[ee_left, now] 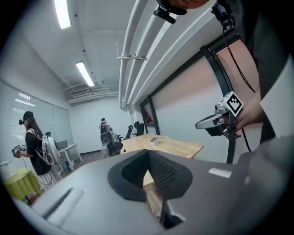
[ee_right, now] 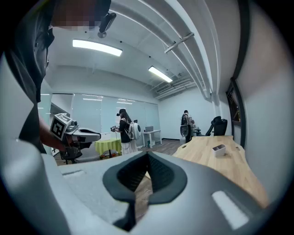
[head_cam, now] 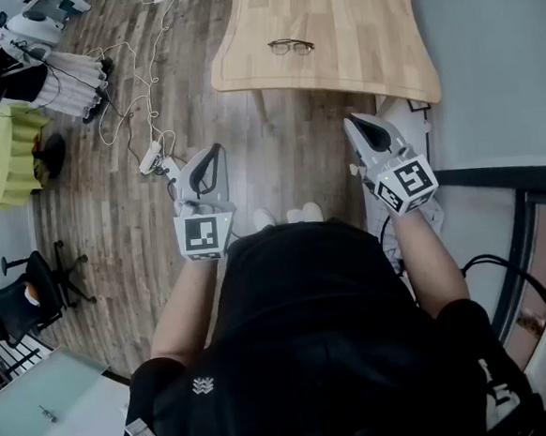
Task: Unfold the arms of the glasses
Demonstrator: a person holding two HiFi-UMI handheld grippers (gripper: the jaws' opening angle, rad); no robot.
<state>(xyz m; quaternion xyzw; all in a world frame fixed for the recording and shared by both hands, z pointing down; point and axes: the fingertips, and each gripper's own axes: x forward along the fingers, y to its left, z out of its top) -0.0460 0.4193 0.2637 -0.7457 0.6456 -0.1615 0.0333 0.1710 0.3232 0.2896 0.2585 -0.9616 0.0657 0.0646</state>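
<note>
On the wooden table (head_cam: 373, 54), near its front edge and left of its middle, the glasses (head_cam: 291, 46) lie alone. They are too small in the head view to show how their arms sit.

Both grippers are held short of the table, over the plank floor (head_cam: 112, 206), well apart from the glasses. The left gripper (head_cam: 214, 153) is off the table's front left corner, its 2 jaws clenched together with nothing between them. The right gripper (head_cam: 353, 123) is just short of the table's front edge, toward its right end, likewise clamped closed and empty. Both point toward the table.

A small box (ee_right: 219, 148) stands farther back on the table. Left of the table, a white cable (head_cam: 132, 101) trails across the floor.
</note>
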